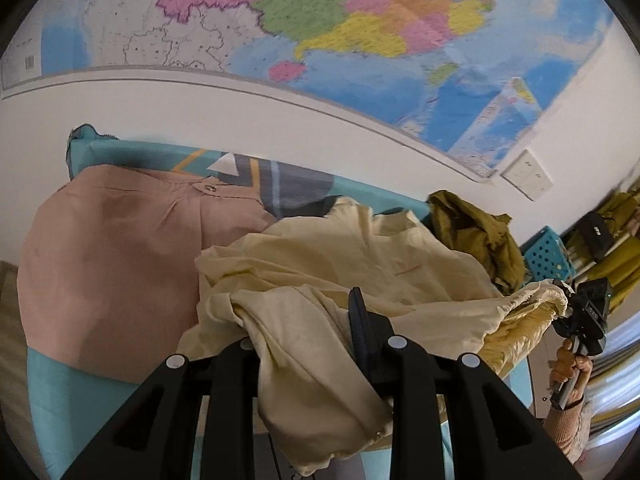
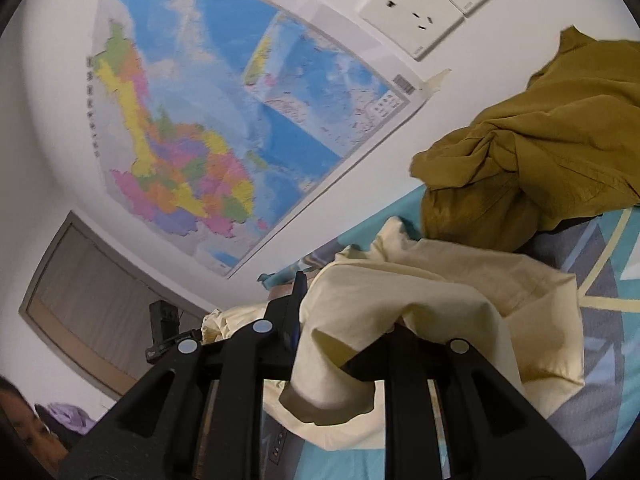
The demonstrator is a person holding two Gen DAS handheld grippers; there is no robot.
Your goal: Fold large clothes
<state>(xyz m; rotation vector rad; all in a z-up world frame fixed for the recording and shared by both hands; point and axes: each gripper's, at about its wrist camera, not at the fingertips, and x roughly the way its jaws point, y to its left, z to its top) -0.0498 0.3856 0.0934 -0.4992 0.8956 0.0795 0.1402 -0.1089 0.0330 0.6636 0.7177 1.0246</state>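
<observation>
A pale yellow garment (image 1: 320, 264) hangs bunched between both grippers above the bed. My left gripper (image 1: 308, 324) is shut on one end, and cloth drapes over its left finger. At the right edge of the left wrist view, my right gripper (image 1: 582, 314), held by a hand (image 1: 568, 364), grips the other end. In the right wrist view the same garment (image 2: 420, 300) falls over the right gripper (image 2: 344, 316), shut on it, hiding one finger. The left gripper (image 2: 162, 330) shows small at the far end of the cloth.
A pink garment (image 1: 112, 272) lies flat on the teal patterned bed sheet (image 2: 608, 280). A crumpled olive garment (image 2: 540, 152) sits against the wall. A blue perforated crate (image 1: 548, 256) stands beyond the bed. A map (image 1: 360, 20) and wall sockets (image 2: 420, 12) are behind.
</observation>
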